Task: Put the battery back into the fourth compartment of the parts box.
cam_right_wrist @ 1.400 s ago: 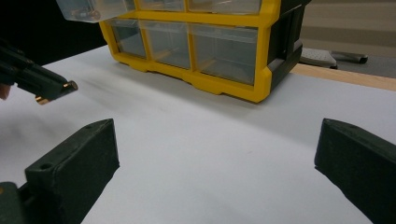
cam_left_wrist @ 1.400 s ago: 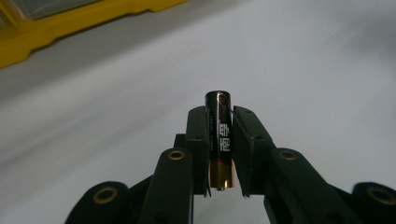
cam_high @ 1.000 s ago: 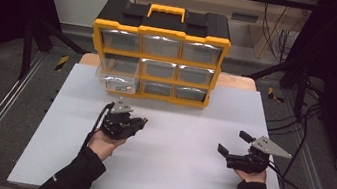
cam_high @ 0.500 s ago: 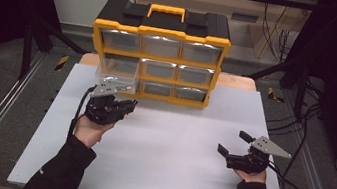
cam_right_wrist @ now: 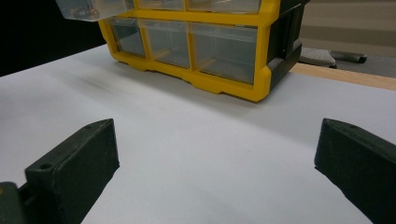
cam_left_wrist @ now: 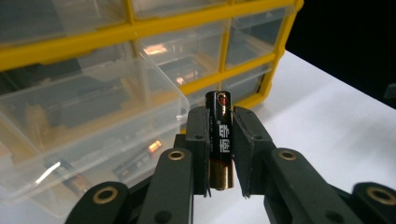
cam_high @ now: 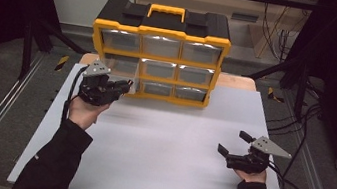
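White board covers a wooden table ringed by dark curtains and metal rails, with a yellow-and-black drawer cabinet standing at its far edge. At the cabinet's left column, a clear plastic drawer of the middle row stands pulled out toward the person. The left gripper, held up beside that open drawer, is clenched on a black battery; the left gripper view shows the cell upright between the two pads, its gold-coloured end pointing down and its dark top rising just above the jaw tips. The open drawer lies just to the left of the battery in that view, with a few small items lying inside it. The right gripper rests low over the board near the right edge, well apart from the cabinet, jaws spread wide with nothing between them. Black cables trail off the table's right side.
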`<state>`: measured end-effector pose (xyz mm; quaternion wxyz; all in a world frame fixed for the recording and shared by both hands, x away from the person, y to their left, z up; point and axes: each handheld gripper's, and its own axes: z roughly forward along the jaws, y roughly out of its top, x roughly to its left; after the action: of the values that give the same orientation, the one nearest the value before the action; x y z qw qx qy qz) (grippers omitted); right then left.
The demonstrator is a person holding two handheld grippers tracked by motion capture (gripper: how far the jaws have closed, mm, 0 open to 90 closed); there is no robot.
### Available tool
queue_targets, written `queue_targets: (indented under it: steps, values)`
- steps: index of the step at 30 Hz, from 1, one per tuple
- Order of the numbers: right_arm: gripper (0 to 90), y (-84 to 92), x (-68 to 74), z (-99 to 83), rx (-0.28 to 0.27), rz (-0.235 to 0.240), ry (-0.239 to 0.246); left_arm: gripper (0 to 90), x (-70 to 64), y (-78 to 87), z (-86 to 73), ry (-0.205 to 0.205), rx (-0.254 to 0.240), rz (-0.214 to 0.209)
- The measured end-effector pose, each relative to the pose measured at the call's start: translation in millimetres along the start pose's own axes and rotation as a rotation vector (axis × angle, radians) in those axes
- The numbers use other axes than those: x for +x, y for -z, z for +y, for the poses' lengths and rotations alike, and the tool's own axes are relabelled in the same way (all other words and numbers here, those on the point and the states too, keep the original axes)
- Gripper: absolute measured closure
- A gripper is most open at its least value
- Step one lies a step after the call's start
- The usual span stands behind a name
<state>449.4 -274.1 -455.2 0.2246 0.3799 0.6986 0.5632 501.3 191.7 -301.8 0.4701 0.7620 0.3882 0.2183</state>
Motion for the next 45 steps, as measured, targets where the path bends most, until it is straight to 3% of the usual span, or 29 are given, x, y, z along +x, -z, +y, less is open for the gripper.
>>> queue_targets:
  steps: [7, 18, 25, 31, 45]
  values:
    - [0.2, -0.1, -0.1, 0.0, -0.001, 0.001, 0.002, 76.0, 13.5, -0.5, 13.6, 0.009, -0.01, 0.009]
    - [0.2, -0.4, -0.2, -0.1, 0.002, 0.001, 0.003, 76.0, 34.3, -10.9, 31.4, 0.021, 0.004, 0.073]
    - [0.2, -0.6, 0.0, -0.2, 0.003, 0.004, 0.001, 76.0, 45.7, -20.3, 37.9, -0.002, 0.018, 0.113]
    - [0.2, -0.9, -0.2, -0.3, 0.005, 0.004, 0.006, 76.0, 51.7, -28.1, 38.2, -0.007, 0.019, 0.123]
    - [0.2, -0.7, 0.1, -0.3, 0.003, 0.005, 0.002, 76.0, 64.0, -43.8, 22.2, 0.006, 0.086, 0.143]
